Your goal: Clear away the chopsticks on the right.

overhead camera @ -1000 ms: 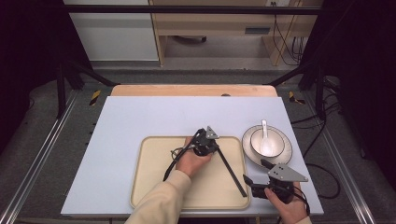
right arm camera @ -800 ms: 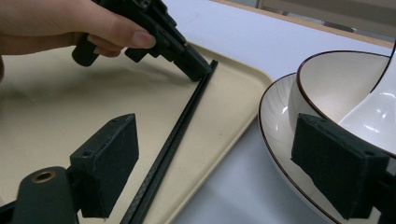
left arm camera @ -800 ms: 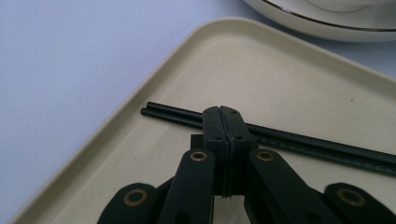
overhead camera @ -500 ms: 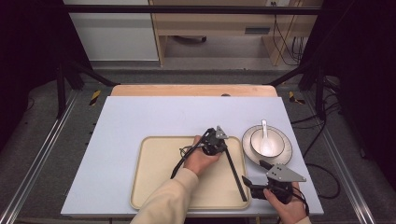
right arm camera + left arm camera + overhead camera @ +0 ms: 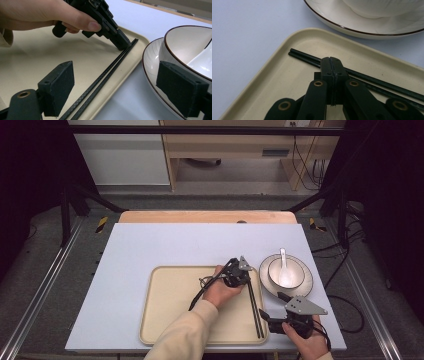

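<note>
left gripper (image 5: 242, 276) clenched empty by chopsticks (image 5: 254, 302) at tray (image 5: 170, 320) right edge | right gripper (image 5: 270, 316) released | judgement: open before pinching both sticks

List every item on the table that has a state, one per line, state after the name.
Left tool: shut, empty, tip down at the chopsticks.
Right tool: open, empty.
Chopsticks: lying side by side in the tray.
Tray: flat on the table.
Bowl: upright on the plate, spoon inside.
Spoon: resting in the bowl.
Plate: beside the tray.
</note>
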Demonstrator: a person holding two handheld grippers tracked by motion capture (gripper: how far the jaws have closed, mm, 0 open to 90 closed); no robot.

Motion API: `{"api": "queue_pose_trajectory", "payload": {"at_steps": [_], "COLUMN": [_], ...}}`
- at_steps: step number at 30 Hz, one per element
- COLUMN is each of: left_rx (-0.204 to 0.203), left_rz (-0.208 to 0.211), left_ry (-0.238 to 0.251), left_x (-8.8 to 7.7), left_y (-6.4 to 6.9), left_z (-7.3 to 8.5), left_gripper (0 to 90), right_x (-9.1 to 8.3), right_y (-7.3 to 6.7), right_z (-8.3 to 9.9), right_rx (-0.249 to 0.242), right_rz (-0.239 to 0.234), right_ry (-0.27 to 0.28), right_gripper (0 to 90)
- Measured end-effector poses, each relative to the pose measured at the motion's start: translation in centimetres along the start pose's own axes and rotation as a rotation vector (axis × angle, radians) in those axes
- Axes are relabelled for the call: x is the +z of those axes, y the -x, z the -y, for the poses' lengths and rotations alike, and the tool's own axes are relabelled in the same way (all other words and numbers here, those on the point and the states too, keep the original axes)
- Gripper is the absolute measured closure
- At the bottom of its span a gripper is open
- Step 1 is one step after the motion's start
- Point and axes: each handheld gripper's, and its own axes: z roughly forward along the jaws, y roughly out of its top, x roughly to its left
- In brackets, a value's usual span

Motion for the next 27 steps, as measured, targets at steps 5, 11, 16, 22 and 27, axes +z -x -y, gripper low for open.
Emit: {"api": "queue_pose_trajectory", "payload": {"at_steps": [5,11,16,22,27], "left_rx": [0.006,0.015,0.024,0.028,0.035], "left_rz": [0.004,-0.003,-0.006,-0.022,-0.039], "left_ry": [0.003,0.011,0.039,0.102,0.149], "left_x": [0.1,-0.5,-2.0,-4.8,-7.2], "left_y": [0.2,0.2,0.4,0.7,0.7], "left_z": [-0.2,0.0,0.8,2.8,4.2], "left_gripper": [89.9,89.8,88.6,72.5,54.9], "right_x": [0.0,0.0,0.0,0.1,0.0], "right_y": [0.0,0.0,0.0,-0.1,-0.3], "right_z": [0.0,0.0,0.0,-0.2,-0.4], "right_rx": [-0.002,0.0,-0.004,-0.016,-0.02], "right_rz": [-0.001,0.0,0.004,-0.001,0.001], "right_ry": [-0.002,0.001,0.008,0.025,0.05], "right_gripper": [14.6,14.6,13.8,12.9,12.4]}}
